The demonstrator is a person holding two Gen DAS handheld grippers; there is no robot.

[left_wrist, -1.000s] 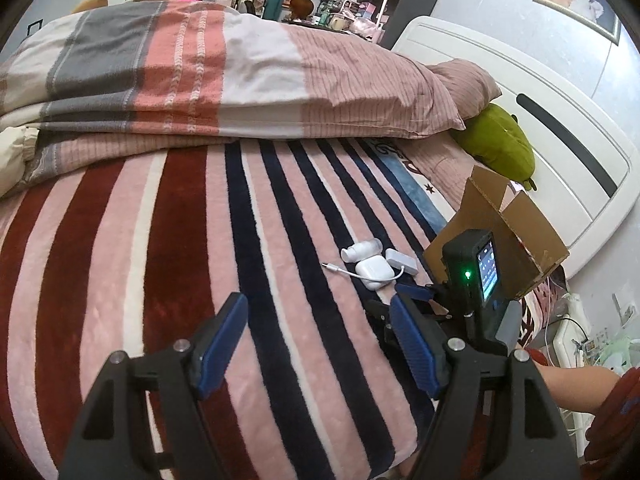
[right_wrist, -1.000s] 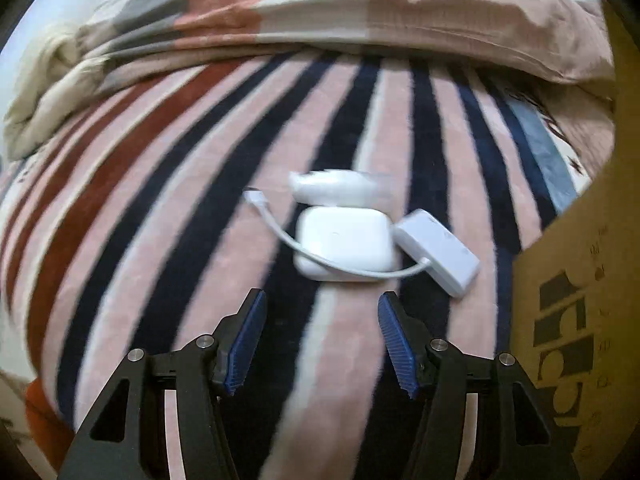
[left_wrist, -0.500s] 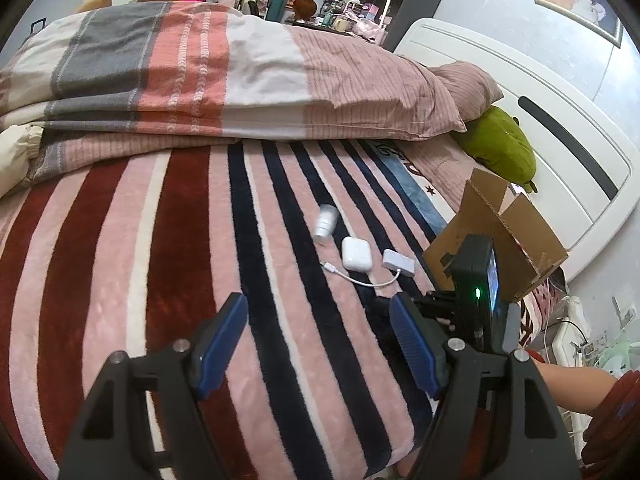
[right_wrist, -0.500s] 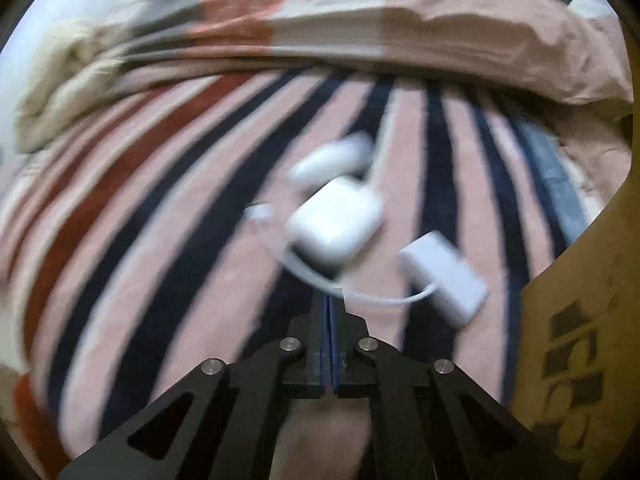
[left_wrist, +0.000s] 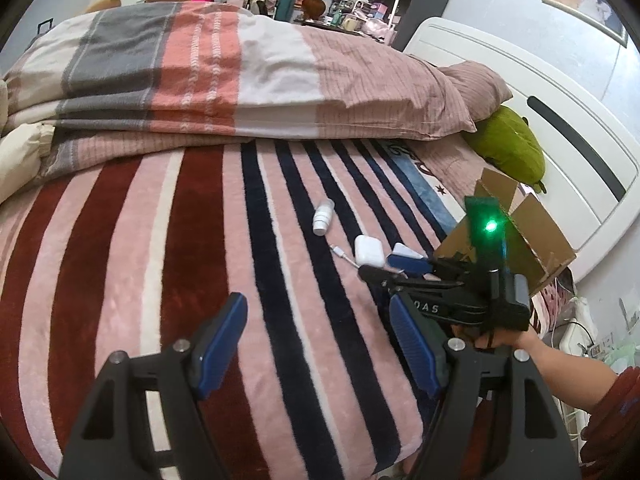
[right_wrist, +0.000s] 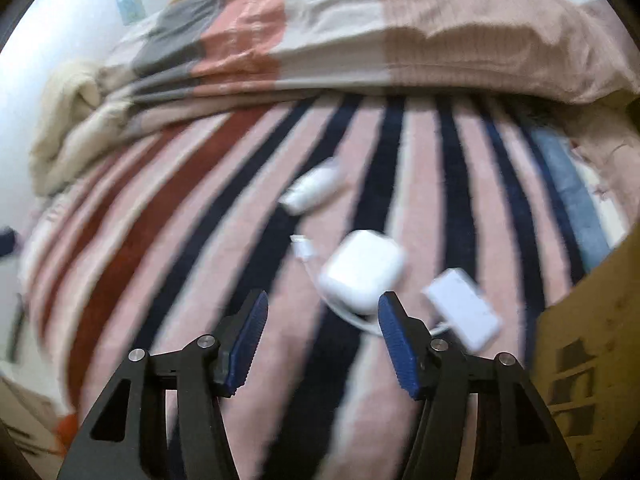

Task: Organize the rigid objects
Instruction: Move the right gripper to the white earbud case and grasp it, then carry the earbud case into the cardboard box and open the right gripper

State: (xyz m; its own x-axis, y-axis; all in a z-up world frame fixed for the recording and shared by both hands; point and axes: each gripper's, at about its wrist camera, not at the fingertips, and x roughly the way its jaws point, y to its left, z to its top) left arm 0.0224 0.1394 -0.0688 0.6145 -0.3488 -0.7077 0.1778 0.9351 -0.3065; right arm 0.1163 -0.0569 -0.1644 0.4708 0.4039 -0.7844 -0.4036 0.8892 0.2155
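Note:
A white earbud case [right_wrist: 362,270] lies on the striped blanket [right_wrist: 200,216], on top of a white cable whose plug [right_wrist: 301,247] points left. A white adapter block [right_wrist: 464,308] lies to its right, and a small white bottle [right_wrist: 312,190] lies on its side farther back. My right gripper [right_wrist: 322,338] is open and empty, just short of the case. The same things show in the left wrist view: bottle [left_wrist: 323,218], case [left_wrist: 369,250], right gripper [left_wrist: 394,266]. My left gripper [left_wrist: 318,344] is open and empty above the blanket, well short of them.
An open cardboard box [left_wrist: 520,232] stands at the right by the white headboard [left_wrist: 560,128]; its wall [right_wrist: 592,344] fills the right edge of the right wrist view. A folded duvet [left_wrist: 224,80] lies across the back. A green plush [left_wrist: 508,148] lies by the pillow.
My right gripper shut empty half a second ago and has opened again, pulling back slightly. The bottle has rolled away from the case toward the back. My left gripper stayed open.

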